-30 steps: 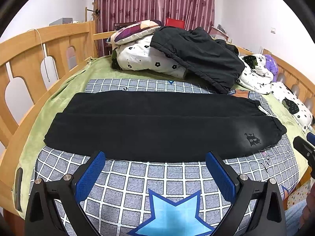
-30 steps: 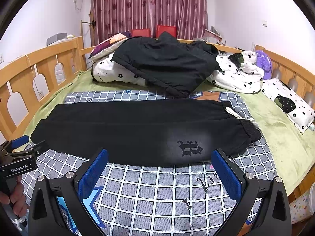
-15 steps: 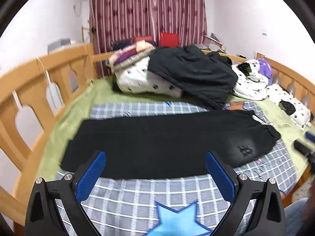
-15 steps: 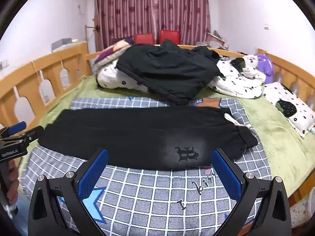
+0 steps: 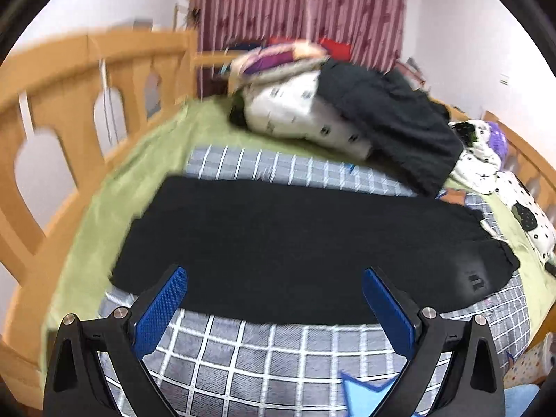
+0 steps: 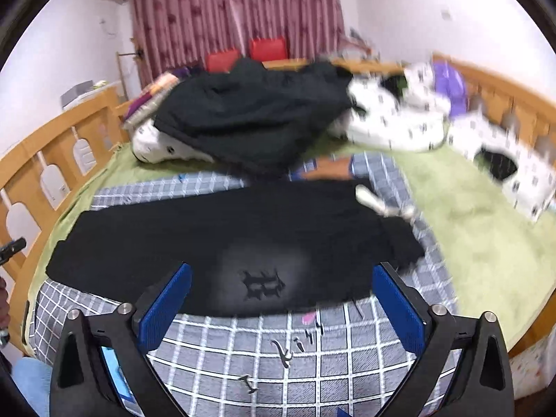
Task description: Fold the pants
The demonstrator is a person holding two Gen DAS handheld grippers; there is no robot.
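Where faded, pants (image 6: 215, 243) show blurred lettering.

Motion blur smears the rail (image 5: 87, 80) and pillows (image 5: 299, 111) at upper left; the pants' logo (image 5: 476, 282) is unreadable. The left gripper (image 6: 12, 248) is cut off at the left edge.

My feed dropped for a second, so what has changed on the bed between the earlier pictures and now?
Both tongs have closed in on the black pants: the left tongs toward the leg end, the right tongs toward the waist end by the printed emblem. The right jaws have just been closing slightly, with only the near edge of the pants between them, ungripped. Nothing grasped or released. The pants lie flat as before on the grey checked blanket.
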